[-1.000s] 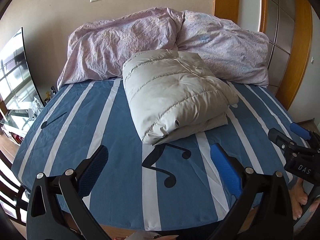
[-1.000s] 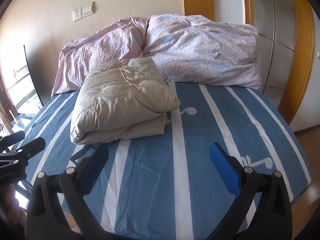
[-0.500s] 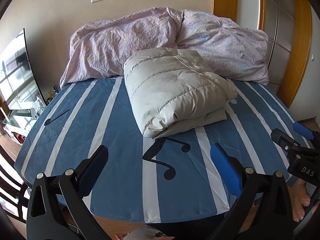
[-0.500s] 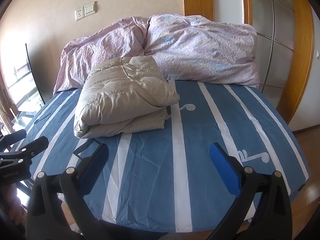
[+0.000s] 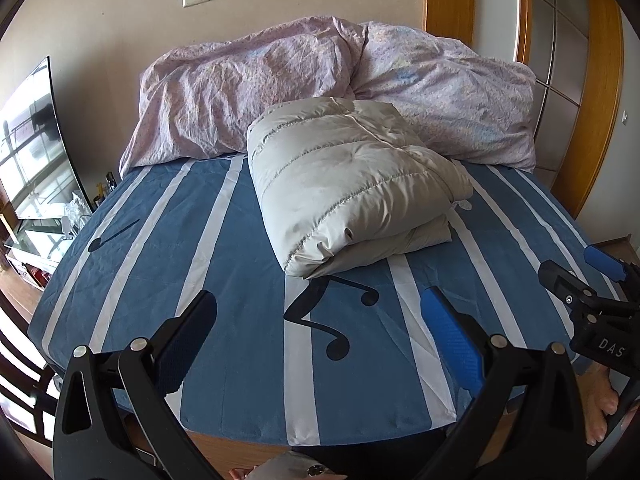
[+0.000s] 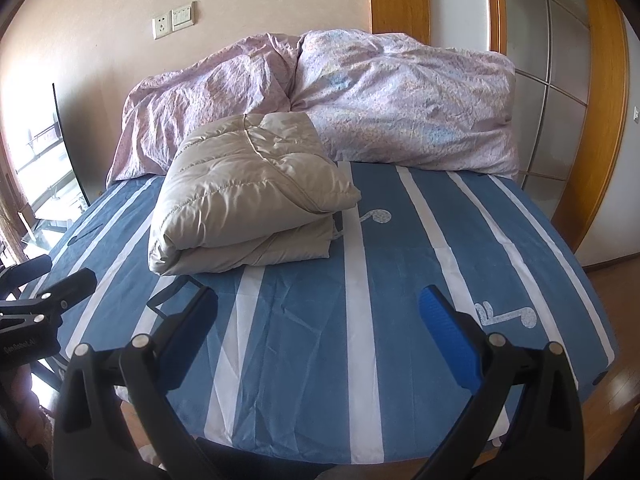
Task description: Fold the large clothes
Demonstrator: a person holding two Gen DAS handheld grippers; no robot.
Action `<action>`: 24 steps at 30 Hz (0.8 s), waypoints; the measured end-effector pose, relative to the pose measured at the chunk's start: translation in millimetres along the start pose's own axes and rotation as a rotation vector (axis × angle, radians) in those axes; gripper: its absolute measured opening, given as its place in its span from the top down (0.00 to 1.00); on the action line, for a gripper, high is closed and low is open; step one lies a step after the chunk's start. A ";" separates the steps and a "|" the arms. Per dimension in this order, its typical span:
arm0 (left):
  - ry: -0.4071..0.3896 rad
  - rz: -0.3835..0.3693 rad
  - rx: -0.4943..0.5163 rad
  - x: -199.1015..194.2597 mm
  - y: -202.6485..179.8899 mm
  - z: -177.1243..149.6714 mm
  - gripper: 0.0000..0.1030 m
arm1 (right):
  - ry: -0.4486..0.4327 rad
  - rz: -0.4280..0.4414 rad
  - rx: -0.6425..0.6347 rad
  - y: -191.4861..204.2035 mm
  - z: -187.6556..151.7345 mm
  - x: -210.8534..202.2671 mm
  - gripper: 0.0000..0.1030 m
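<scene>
A beige puffer jacket (image 5: pixel 352 192) lies folded in a thick bundle on the blue striped bed (image 5: pixel 224 264), near the pillows. It also shows in the right wrist view (image 6: pixel 248 200). My left gripper (image 5: pixel 316 316) is open and empty, held back over the foot of the bed, apart from the jacket. My right gripper (image 6: pixel 316 312) is open and empty too, over the foot of the bed to the right of the jacket. Each gripper shows at the edge of the other's view: the right one (image 5: pixel 588 284), the left one (image 6: pixel 52 280).
Two crumpled pink pillows (image 5: pixel 248 92) lean on the wall behind the jacket. A TV (image 5: pixel 32 140) stands at the left. A wooden wardrobe frame (image 6: pixel 600 92) is at the right. The bed's front edge (image 5: pixel 304 436) and my bare foot (image 5: pixel 600 412) are below.
Both grippers have drawn back from the bed and away from the jacket; more of the bed's front edge shows. The folded jacket has not moved.
</scene>
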State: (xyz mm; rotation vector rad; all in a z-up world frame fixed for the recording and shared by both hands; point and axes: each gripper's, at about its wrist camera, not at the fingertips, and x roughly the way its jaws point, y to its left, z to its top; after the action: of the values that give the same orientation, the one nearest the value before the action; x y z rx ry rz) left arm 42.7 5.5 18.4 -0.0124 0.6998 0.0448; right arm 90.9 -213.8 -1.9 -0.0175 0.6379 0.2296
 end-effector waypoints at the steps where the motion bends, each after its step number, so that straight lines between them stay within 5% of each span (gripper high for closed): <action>1: 0.000 0.000 0.000 -0.2 0.0 0.0 0.01 | 0.001 0.001 0.001 -0.3 0.1 0.0 0.02; 24: -0.005 -0.010 0.005 -4.7 -4.3 6.3 0.01 | -0.004 -0.007 0.009 -8.4 2.4 -2.3 0.02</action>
State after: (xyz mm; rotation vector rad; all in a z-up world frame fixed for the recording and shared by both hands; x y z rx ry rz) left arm 43.3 1.2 26.2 -0.0110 0.6949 0.0337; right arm 92.4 -222.2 0.9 -0.0107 0.6350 0.2196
